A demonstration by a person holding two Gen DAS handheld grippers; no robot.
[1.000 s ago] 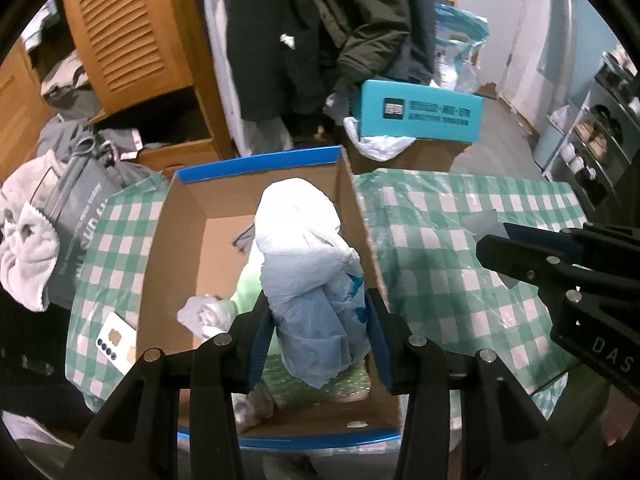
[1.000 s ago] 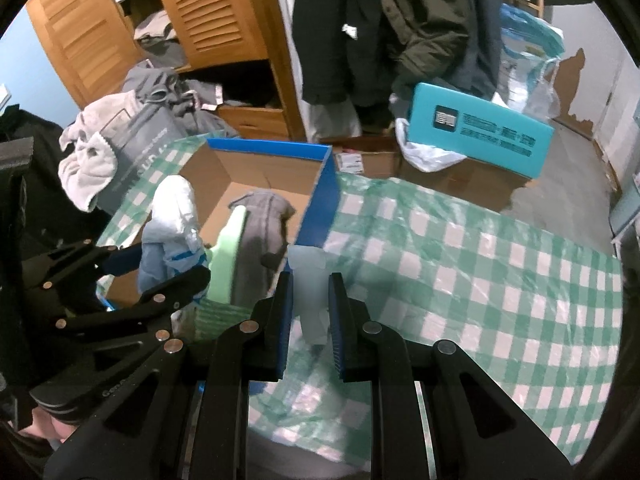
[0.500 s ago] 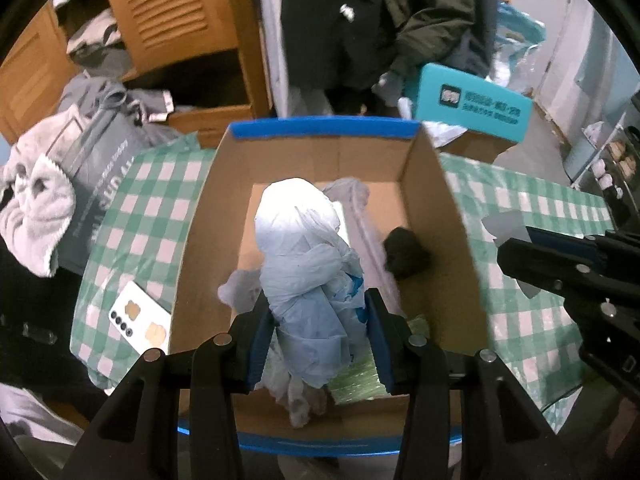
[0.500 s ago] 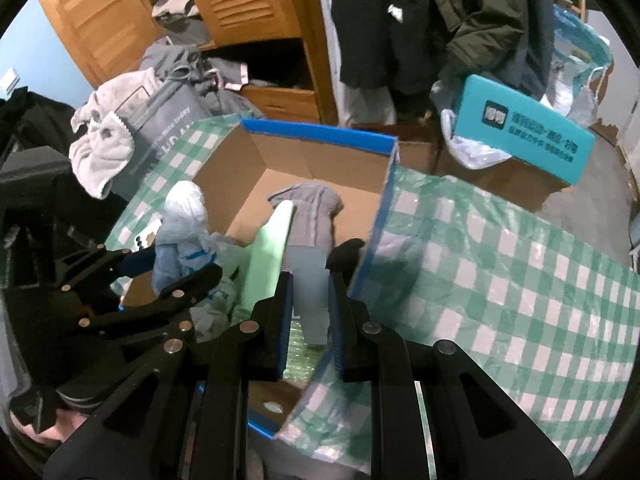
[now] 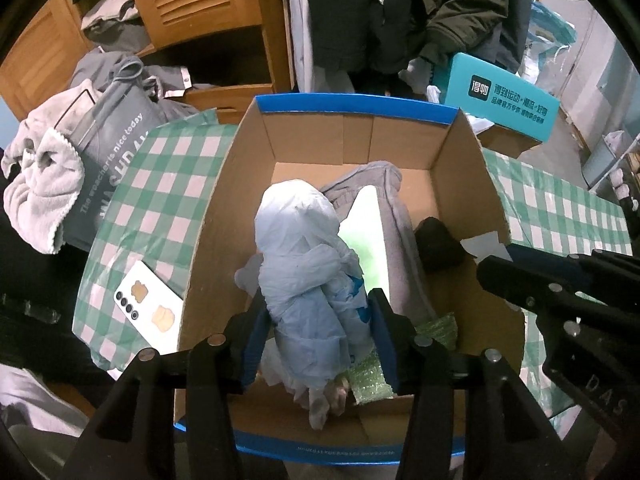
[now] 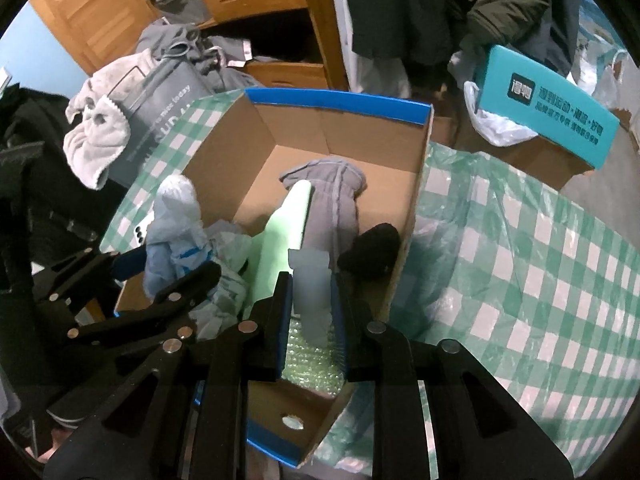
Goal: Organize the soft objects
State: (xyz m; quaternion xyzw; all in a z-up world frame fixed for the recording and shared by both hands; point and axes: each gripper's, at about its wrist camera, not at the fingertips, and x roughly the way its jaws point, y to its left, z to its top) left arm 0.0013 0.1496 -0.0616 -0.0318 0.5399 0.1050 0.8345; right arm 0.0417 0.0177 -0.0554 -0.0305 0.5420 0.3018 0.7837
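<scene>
The left gripper (image 5: 318, 322) hangs over the near end of the cardboard box (image 5: 356, 114), its jaws opening around a bundle of plastic bags (image 5: 308, 268) that stands long-ways away from it. The right gripper (image 6: 311, 314) opens too, around what looks like a pale foam strip (image 6: 310, 280). A second ago both were short of the box.

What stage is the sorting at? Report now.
Done: grey cloth, black lump and green pad lie in the box. In hand: left gripper opening around the plastic bundle; right gripper opening around a translucent piece. Left: both drops.
</scene>
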